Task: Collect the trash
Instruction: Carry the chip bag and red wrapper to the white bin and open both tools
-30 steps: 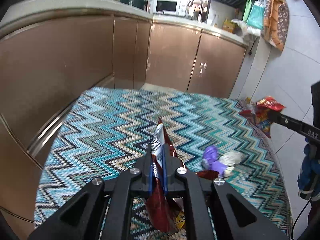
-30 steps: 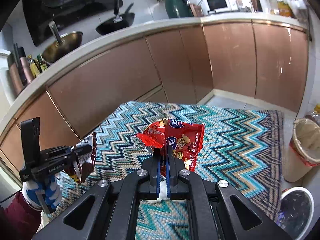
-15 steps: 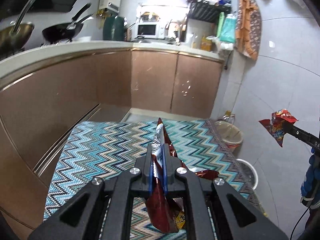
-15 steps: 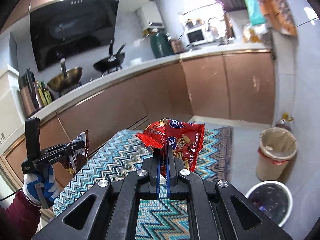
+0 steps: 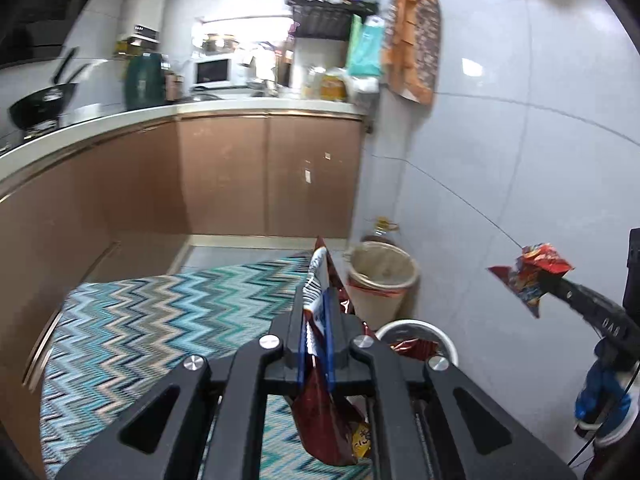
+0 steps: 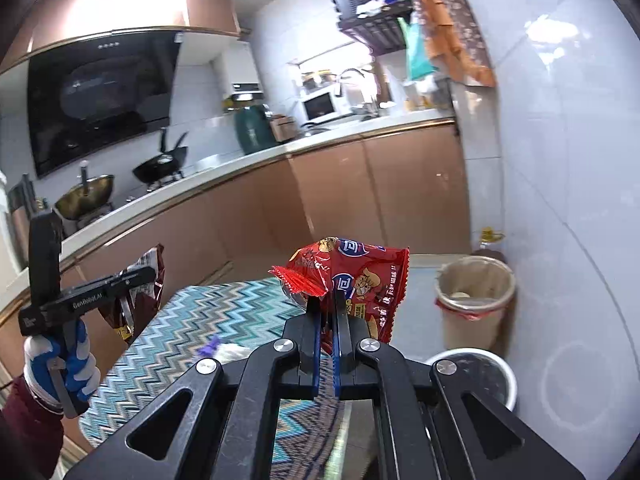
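My left gripper (image 5: 315,312) is shut on a dark red snack wrapper (image 5: 324,420) that hangs below the jaws; it also shows in the right wrist view (image 6: 138,292). My right gripper (image 6: 327,312) is shut on a bright red snack bag (image 6: 356,280), also seen at the right of the left wrist view (image 5: 532,276). A beige trash bin (image 6: 474,300) with a red-edged liner stands by the wall, and a white bin with a black liner (image 6: 480,368) stands in front of it. Both show in the left wrist view: the beige bin (image 5: 380,276) and the white bin (image 5: 416,336).
A zigzag rug (image 5: 160,320) covers the floor, with a purple and white scrap (image 6: 218,348) lying on it. Brown cabinets (image 5: 260,176) under a white counter run along the left and far side. A tiled wall (image 5: 500,160) stands at the right.
Both grippers have risen and tilted up with their wrappers held. The views have swung from the rug toward the far corner, and the two bins have come closer.
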A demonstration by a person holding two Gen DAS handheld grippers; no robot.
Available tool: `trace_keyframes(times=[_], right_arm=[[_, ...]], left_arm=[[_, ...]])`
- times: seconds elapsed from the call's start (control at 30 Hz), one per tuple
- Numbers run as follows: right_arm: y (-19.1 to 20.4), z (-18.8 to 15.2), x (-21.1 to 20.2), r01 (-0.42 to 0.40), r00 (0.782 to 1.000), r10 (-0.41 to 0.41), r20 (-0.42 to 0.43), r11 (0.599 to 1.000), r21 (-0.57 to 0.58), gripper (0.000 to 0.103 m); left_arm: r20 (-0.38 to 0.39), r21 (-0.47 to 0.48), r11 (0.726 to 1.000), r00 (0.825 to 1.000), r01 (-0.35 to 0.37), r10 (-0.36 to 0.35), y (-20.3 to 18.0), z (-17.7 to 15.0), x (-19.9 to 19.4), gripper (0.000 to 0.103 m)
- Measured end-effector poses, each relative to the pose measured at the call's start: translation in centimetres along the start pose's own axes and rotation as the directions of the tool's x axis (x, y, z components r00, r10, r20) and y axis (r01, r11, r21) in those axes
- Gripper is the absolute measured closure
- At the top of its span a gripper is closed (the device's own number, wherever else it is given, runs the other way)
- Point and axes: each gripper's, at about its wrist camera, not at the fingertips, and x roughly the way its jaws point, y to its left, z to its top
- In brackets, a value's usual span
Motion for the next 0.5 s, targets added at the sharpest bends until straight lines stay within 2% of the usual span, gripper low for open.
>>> trace_keyframes(times=[0.23,0.5], right_arm=[[-4.8,-1.8,2.1,0.076,0.996,-0.073,-0.053,0.995,0.061,0.099],[-11.1,-4.9,7.6,0.145,0.978,-0.12,-0.17,0.979,0.146,0.099]], left_arm=[[-0.111,0.067,0.993,0.99,0.097,-0.089,-7.8,0.4,8.9,0.096],[-0.258,0.091,0.987,0.96,0.132,-0.104,-13.2,-1.0,20.4,0.096]])
